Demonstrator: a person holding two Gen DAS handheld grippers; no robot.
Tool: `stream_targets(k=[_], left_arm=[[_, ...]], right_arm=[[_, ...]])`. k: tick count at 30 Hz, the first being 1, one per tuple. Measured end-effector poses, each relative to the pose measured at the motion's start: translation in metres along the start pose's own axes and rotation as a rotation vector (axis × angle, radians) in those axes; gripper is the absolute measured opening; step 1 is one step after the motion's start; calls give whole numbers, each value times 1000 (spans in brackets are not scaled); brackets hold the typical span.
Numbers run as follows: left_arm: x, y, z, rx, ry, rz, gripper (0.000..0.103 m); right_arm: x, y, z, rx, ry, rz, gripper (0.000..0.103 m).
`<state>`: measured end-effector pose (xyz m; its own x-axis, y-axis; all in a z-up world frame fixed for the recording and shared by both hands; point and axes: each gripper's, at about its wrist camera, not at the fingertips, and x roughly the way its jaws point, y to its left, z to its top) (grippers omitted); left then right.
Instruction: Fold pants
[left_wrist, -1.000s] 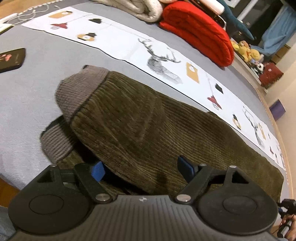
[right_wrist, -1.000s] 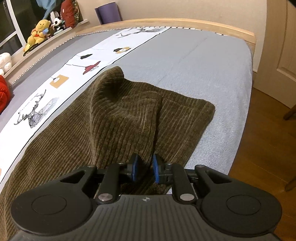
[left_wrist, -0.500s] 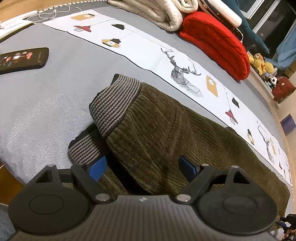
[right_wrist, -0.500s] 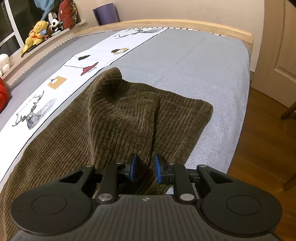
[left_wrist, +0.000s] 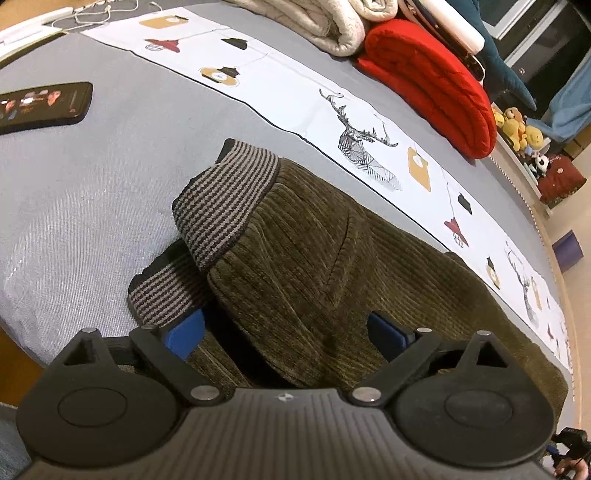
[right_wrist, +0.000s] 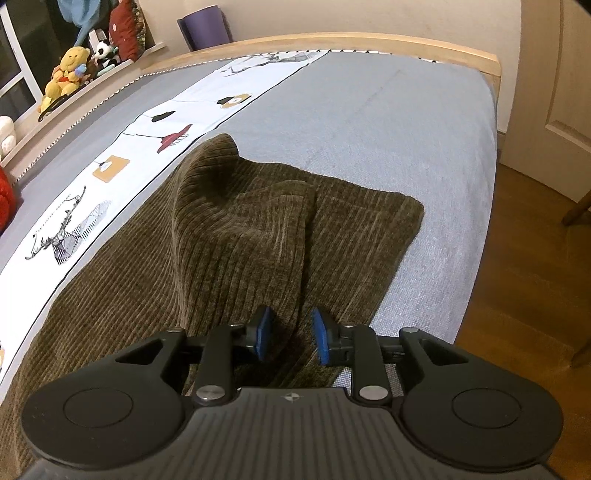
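Note:
Olive-brown corduroy pants (left_wrist: 306, 266) lie on the grey bed, with a striped knit waistband (left_wrist: 225, 199) turned up at the near end. My left gripper (left_wrist: 286, 336) is open, its blue pads either side of a raised fold of the pants, not pinching it. In the right wrist view the leg end of the pants (right_wrist: 240, 229) is bunched into a hump. My right gripper (right_wrist: 290, 336) is open a little, with a ridge of the fabric running between its blue pads.
A black phone (left_wrist: 40, 107) lies on the bed at the far left. A red folded blanket (left_wrist: 432, 85) and a cream blanket (left_wrist: 317, 22) lie at the back. The bed's wooden frame (right_wrist: 369, 44) and its edge with wooden floor (right_wrist: 517, 295) are at right.
My right gripper has opened slightly and let go of the pants fold. My left gripper stayed open and drew back a little; the waistband end has settled lower.

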<state>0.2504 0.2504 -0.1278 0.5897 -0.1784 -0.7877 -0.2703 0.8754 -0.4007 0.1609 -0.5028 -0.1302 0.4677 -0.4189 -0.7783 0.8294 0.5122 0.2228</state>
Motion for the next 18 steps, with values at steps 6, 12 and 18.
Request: stream_targets(k=[6, 12, 18], left_arm=[[-1, -1, -1, -19, -16, 16, 90], [3, 1, 0, -32, -12, 34, 52], [9, -4, 1, -14, -9, 72, 53]], right_arm=[[0, -8, 3, 56, 10, 75, 46], [-2, -22, 7, 157, 1, 130, 51], [5, -70, 12, 475, -16, 239, 53]])
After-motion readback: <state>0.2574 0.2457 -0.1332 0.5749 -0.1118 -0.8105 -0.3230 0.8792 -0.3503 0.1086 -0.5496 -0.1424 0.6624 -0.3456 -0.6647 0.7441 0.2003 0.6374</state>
